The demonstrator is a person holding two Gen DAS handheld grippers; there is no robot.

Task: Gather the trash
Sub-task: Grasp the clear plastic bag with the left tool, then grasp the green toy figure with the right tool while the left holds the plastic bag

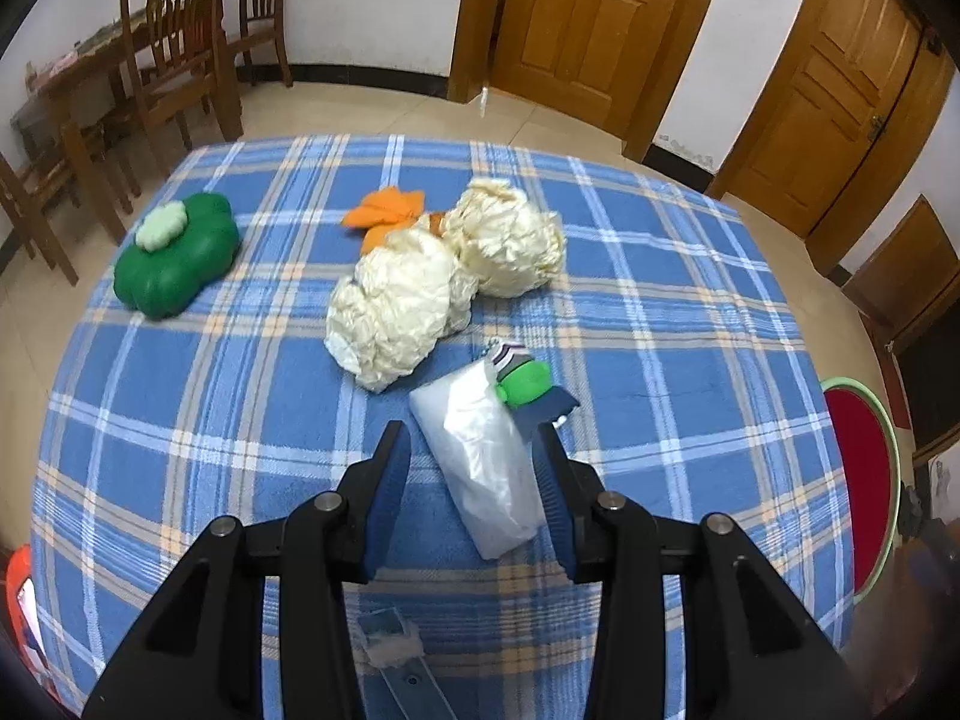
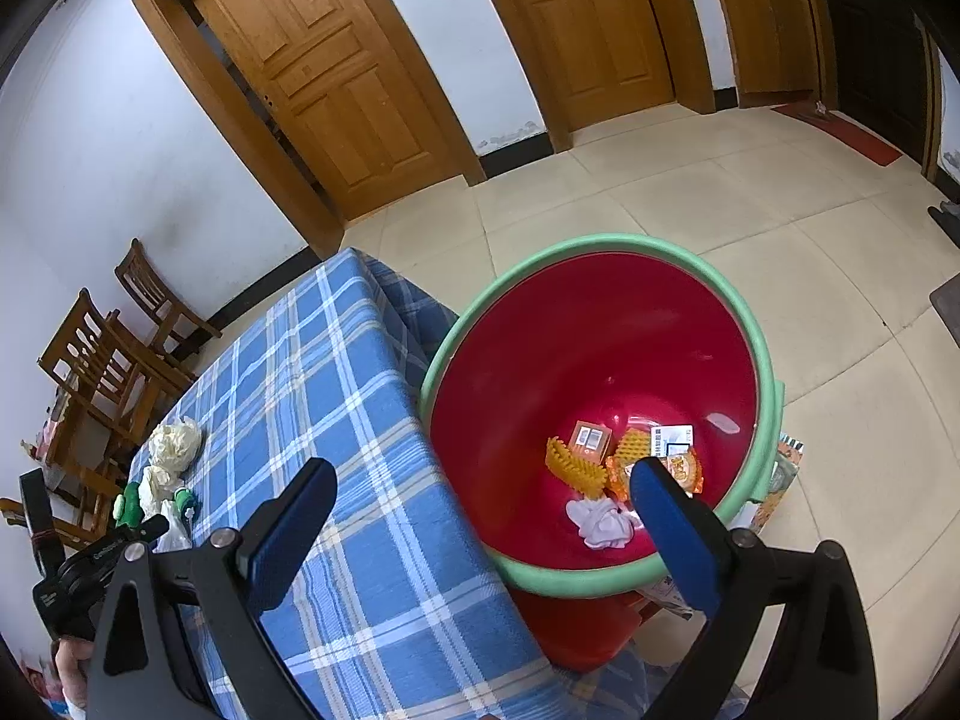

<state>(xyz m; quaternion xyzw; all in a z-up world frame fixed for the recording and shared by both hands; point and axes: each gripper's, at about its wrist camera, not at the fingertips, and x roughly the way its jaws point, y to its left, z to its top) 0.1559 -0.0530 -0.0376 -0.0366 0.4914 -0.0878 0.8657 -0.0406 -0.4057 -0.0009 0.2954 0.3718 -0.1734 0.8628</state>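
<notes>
around me i see white walls (image 1: 372,6) with black skirting, beige floor tiles (image 2: 750,192), panelled wooden doors (image 1: 588,18), and wooden chairs (image 1: 174,48) beside a dining table (image 1: 78,78).

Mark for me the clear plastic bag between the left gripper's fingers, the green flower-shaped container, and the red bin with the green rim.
Clear plastic bag (image 1: 480,456): left wrist view, middle of the bag.
Green flower-shaped container (image 1: 180,264): left wrist view, dark green lobe.
Red bin with green rim (image 2: 600,336): right wrist view, bare inner wall.

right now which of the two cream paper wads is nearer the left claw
The front wad, lying just beyond the clear bag between the open left claw. The other wad lies behind it, beside the orange scrap.
</notes>
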